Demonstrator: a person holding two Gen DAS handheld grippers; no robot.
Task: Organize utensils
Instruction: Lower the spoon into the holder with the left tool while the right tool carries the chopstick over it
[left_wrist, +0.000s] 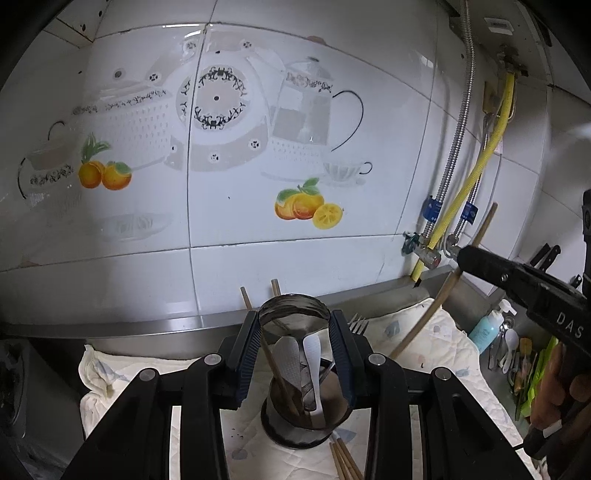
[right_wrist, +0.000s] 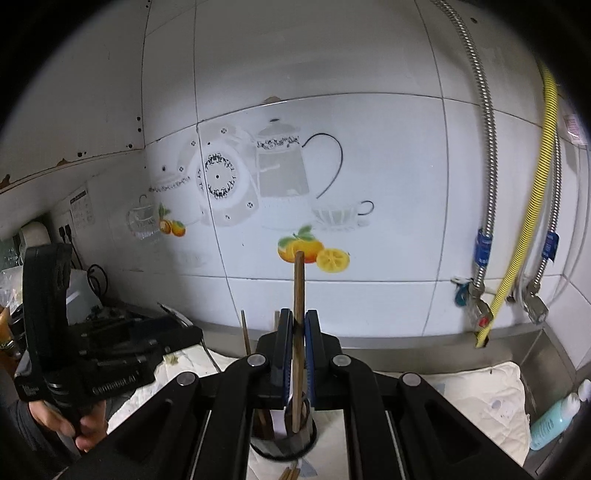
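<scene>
My left jaws are clamped on the utensil holder, one blue pad on each side of its shiny round wall, and my left gripper points forward and somewhat down over the desk. My right jaws are pressed together on a single wooden chopstick, which stands nearly upright between the pads, its top poking well above them and its lower end reaching down toward the mouth of the holder just below. My right gripper is aimed a little below level, directly above the holder.

Inside the holder I see a white spoon, a perforated white scoop and two brown chopsticks leaning against its left side, their tips rising past the rim. The holder sits on a pale quilted cloth spread over the desk. A bundle of loose chopsticks lies on the cloth just in front of the holder, and a fork lies just behind it, to the right.

In the left view my right hand grips its tool's handle at the right edge; in the right view my left hand wraps its handle low on the left.

Further right, a light blue bottle stands by the cloth's edge. Behind everything is the tiled wall with teapot and orange decals, and a yellow hose beside metal hoses in the corner.
</scene>
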